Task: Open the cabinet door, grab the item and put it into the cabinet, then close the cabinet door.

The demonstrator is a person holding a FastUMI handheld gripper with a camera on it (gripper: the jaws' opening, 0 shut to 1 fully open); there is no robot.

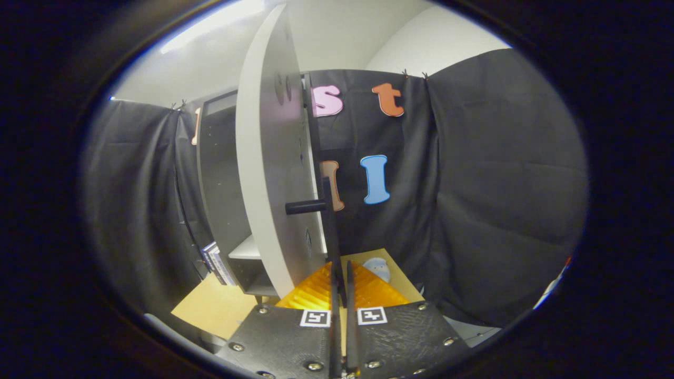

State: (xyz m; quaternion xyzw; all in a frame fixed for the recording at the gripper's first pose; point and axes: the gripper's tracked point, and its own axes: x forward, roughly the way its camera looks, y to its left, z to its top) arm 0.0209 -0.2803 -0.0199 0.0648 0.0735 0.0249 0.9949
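Note:
The cabinet (224, 179) is dark grey and stands on a wooden table (221, 305). Its pale door (271, 173) is swung out toward me and is seen nearly edge-on. A long black handle bar (329, 231) runs down the door's face on a short black post (304, 207). My gripper (340, 287) has orange fingers (315, 292) that are shut on the lower end of that bar. A pale bluish-white item (377, 268) lies on the table just beyond the right finger. A light shelf (246, 250) shows inside the cabinet.
A few books (213, 261) lean against the cabinet's left side near the table top. Black cloth walls close in the booth behind and to the right. The table's front edge runs just left of my fingers.

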